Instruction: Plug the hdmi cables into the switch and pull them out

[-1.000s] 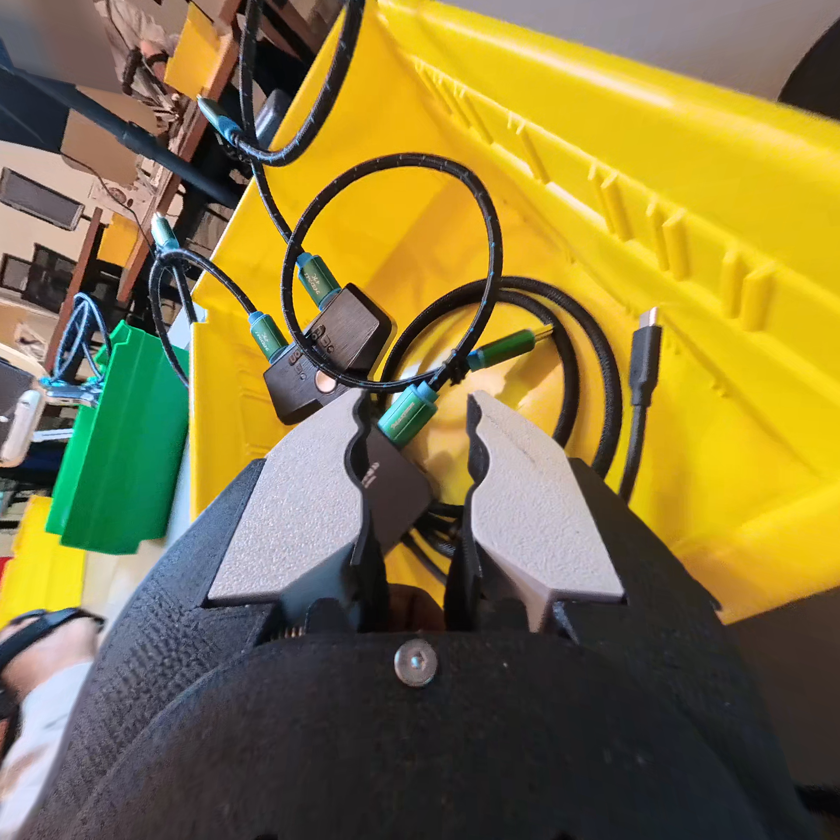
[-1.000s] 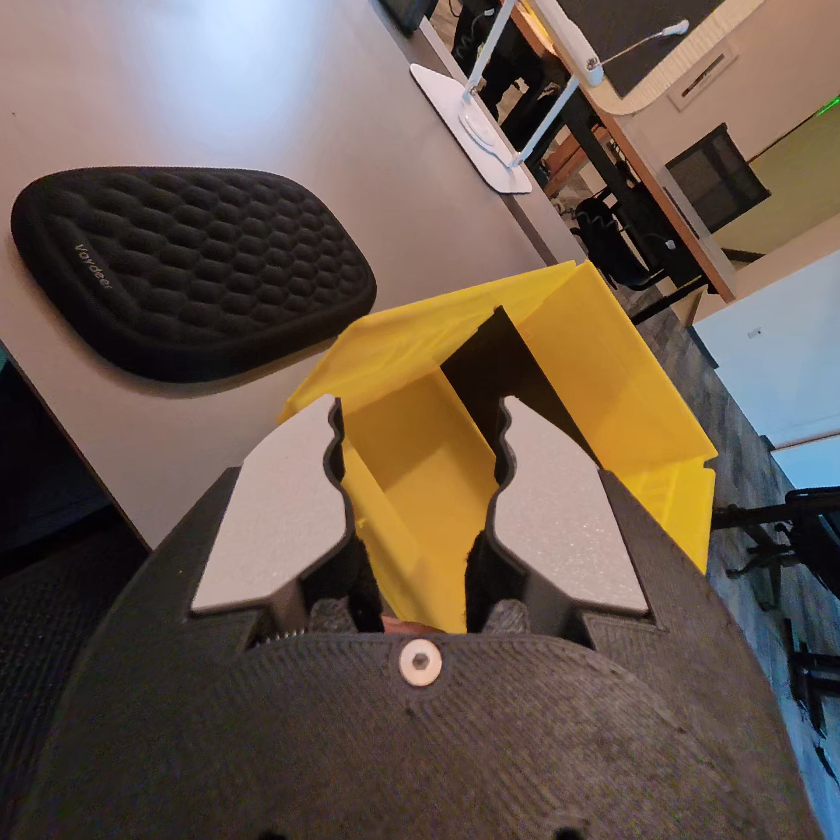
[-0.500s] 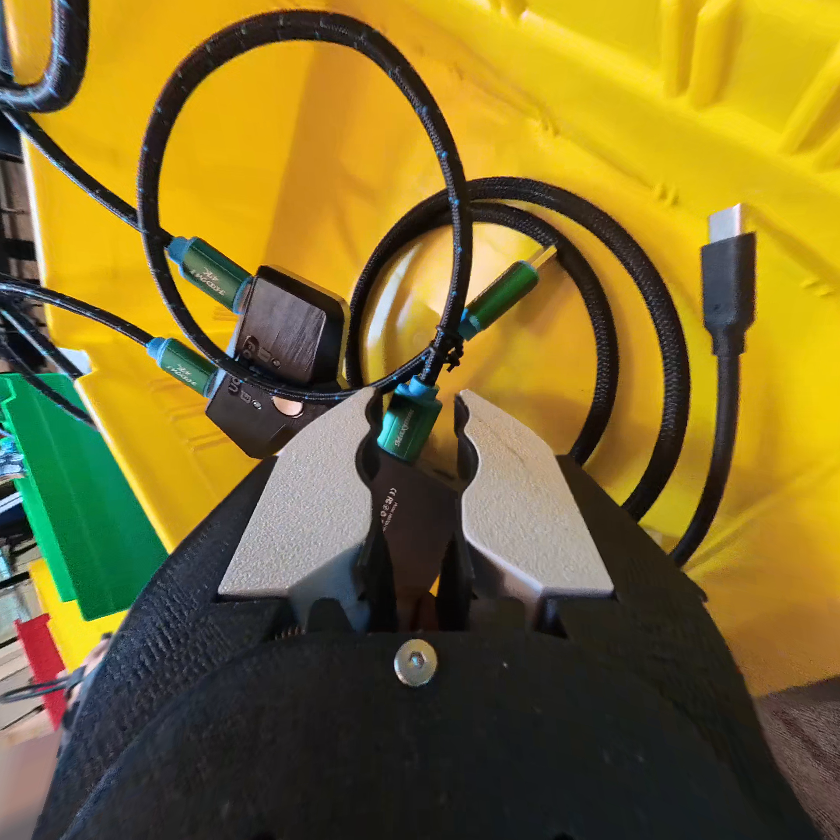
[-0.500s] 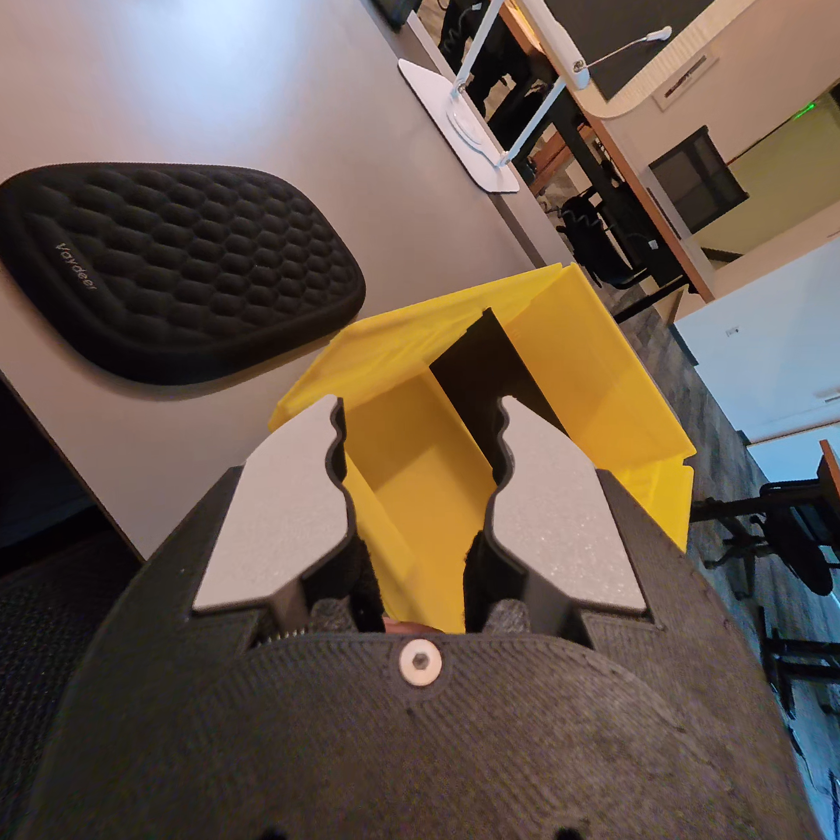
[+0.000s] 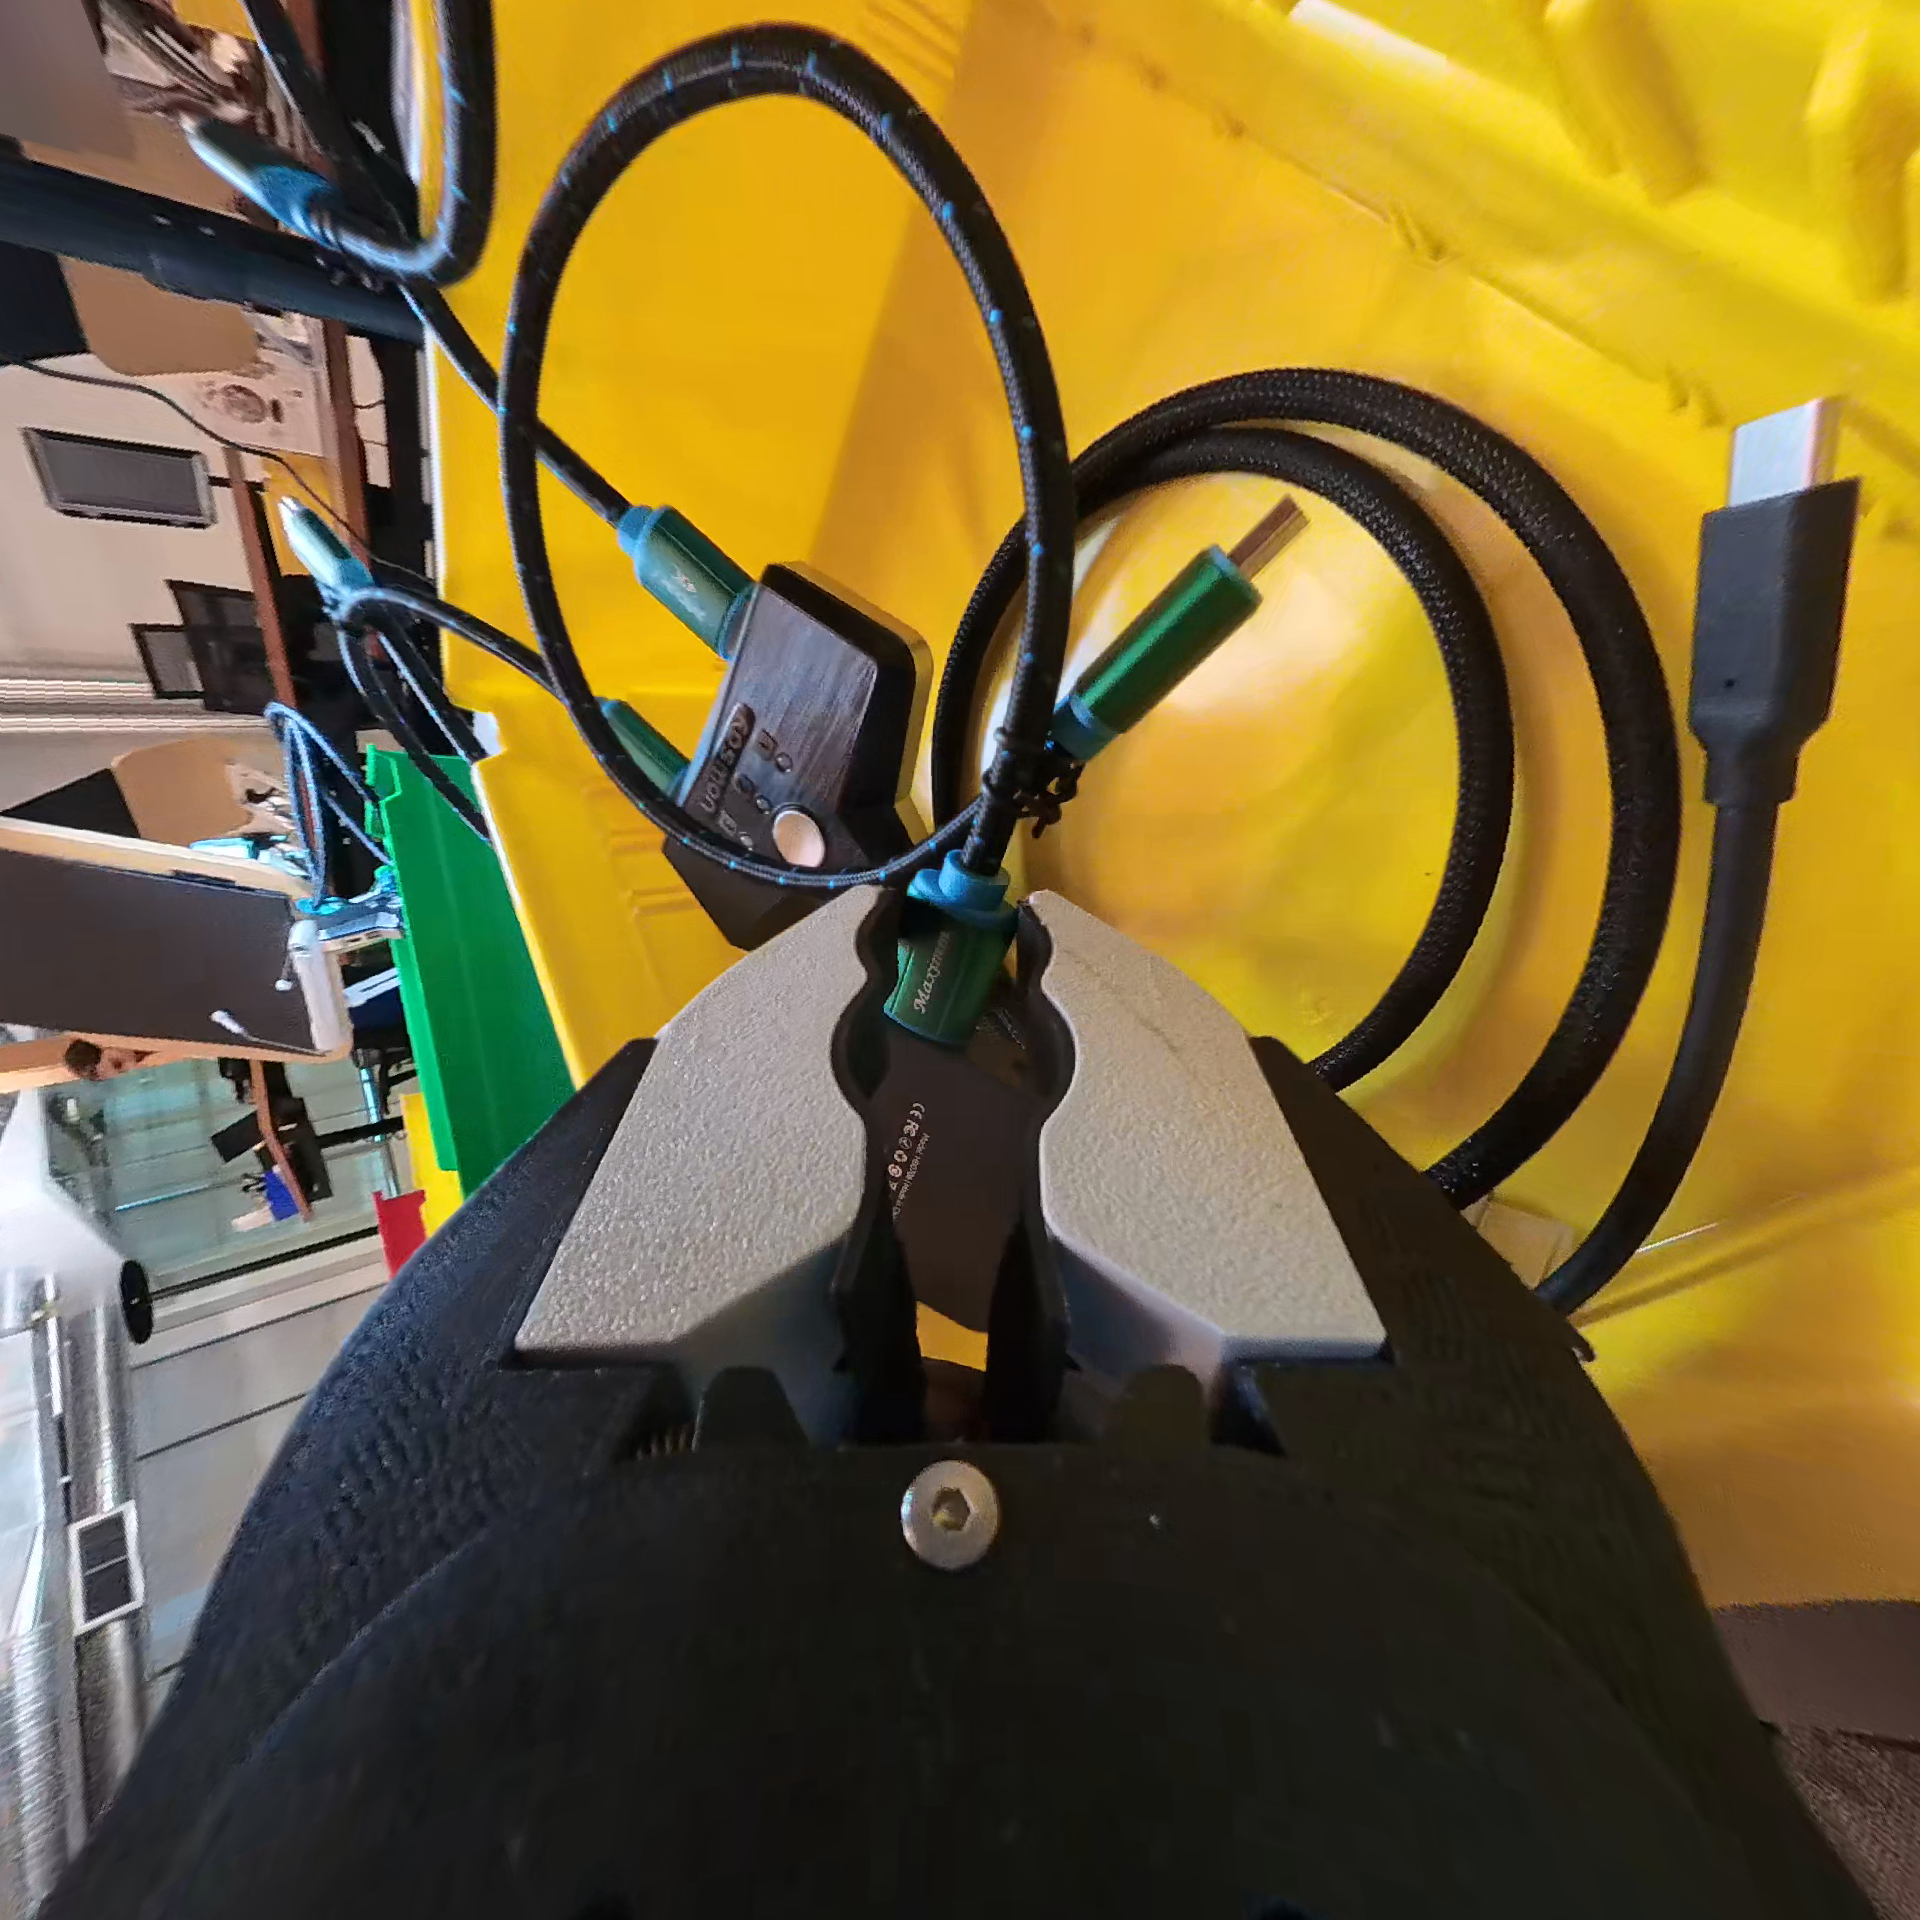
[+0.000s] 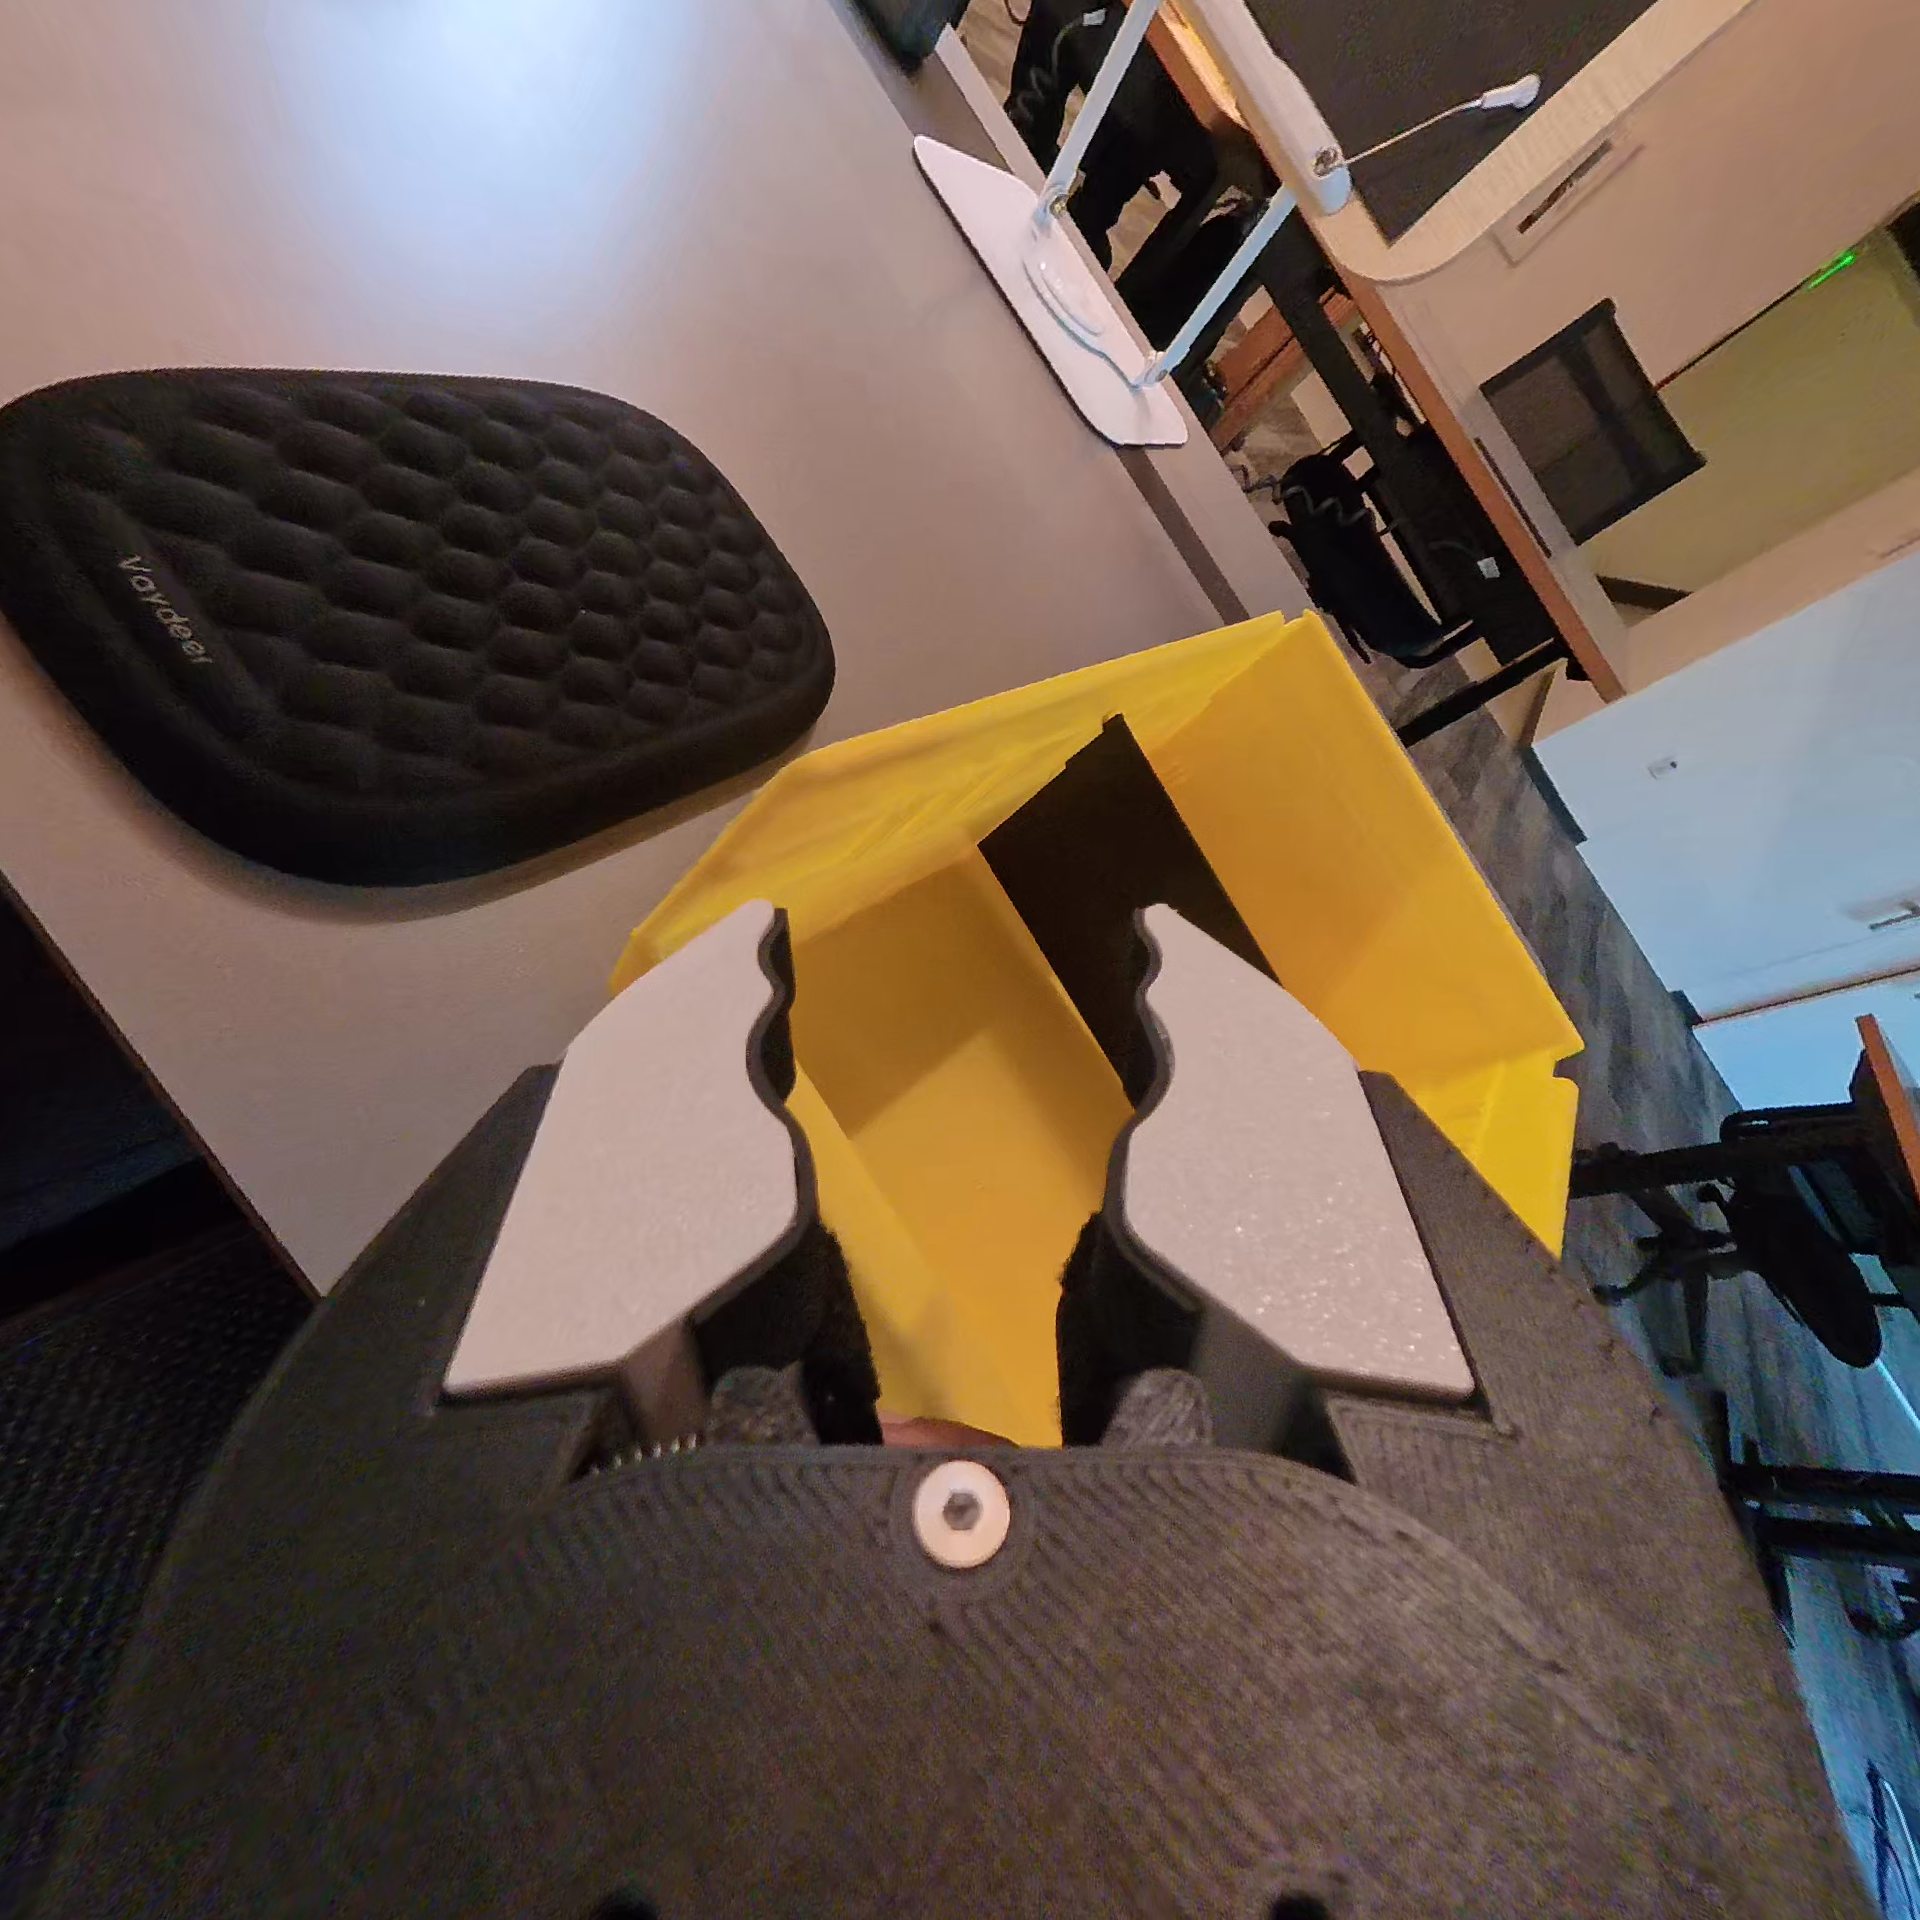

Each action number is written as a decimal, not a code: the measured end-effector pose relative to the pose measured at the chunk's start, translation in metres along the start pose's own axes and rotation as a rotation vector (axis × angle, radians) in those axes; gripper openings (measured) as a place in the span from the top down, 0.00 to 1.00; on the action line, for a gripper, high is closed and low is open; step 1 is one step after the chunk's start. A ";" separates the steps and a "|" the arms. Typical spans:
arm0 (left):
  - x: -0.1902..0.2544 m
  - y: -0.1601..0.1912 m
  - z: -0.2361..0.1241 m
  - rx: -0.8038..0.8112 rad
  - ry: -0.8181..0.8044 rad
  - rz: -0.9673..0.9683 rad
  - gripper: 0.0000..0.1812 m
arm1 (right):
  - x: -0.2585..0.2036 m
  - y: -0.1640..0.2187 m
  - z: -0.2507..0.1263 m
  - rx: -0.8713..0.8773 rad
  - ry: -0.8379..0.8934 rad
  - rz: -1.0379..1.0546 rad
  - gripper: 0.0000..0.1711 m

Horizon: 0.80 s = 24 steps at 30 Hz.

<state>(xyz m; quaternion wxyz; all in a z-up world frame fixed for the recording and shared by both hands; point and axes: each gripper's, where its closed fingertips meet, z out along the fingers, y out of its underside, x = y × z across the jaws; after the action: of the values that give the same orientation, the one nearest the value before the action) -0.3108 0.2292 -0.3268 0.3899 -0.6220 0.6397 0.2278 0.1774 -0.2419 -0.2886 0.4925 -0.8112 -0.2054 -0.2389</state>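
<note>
In the left wrist view my left gripper (image 5: 958, 920) is inside a yellow bin (image 5: 1299, 260). Its jaws are closed on a green HDMI plug (image 5: 945, 982) that sits in a black switch (image 5: 935, 1153) lying between the fingers. Its braided cable (image 5: 790, 145) loops upward. A second black switch (image 5: 821, 717) with two green plugs in it lies just beyond. A loose green HDMI plug (image 5: 1153, 644) lies to the right. My right gripper (image 6: 961, 925) is open and empty above another yellow bin (image 6: 1351, 883) with a black divider (image 6: 1101, 821).
A coiled black braided cable (image 5: 1558, 727) and a black plug (image 5: 1766, 623) lie against the bin's right wall. A green bin (image 5: 457, 935) stands left of it. In the right wrist view a black cushion pad (image 6: 395, 613) and a white lamp base (image 6: 1039, 281) are on the grey table (image 6: 520, 208). My right fingertips sit around 70 cm from my left ones.
My left gripper moved forward into the bin and its jaws closed from wide open onto the green plug. The right gripper stayed open and barely shifted.
</note>
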 end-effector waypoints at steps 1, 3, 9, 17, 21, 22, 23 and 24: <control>-0.001 -0.001 -0.002 0.000 -0.011 0.004 0.88 | 0.000 0.001 0.001 -0.008 -0.002 -0.001 0.64; -0.004 -0.004 -0.006 0.004 -0.032 0.008 0.88 | -0.001 0.003 0.001 -0.018 -0.007 -0.001 0.64; -0.021 -0.016 -0.024 0.082 -0.158 -0.042 0.89 | -0.002 0.002 0.004 -0.018 -0.016 -0.002 0.64; -0.039 -0.028 -0.040 0.120 -0.277 -0.053 0.92 | -0.002 0.002 0.003 -0.015 -0.013 -0.002 0.64; -0.040 -0.030 -0.041 0.138 -0.303 -0.063 0.92 | -0.001 0.003 0.003 -0.018 -0.011 0.002 0.64; -0.041 -0.031 -0.041 0.146 -0.309 -0.070 0.93 | -0.001 0.004 0.003 -0.020 -0.011 0.002 0.64; -0.041 -0.032 -0.043 0.153 -0.316 -0.075 0.93 | -0.002 0.004 0.003 -0.020 -0.012 0.001 0.64; -0.042 -0.033 -0.044 0.160 -0.327 -0.078 0.93 | -0.002 0.003 0.003 -0.018 -0.012 0.001 0.64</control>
<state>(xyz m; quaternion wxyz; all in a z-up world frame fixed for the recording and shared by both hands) -0.2917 0.2172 -0.2614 0.5455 -0.5680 0.5592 0.2591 0.1785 -0.2405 -0.2932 0.4839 -0.8173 -0.2059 -0.2355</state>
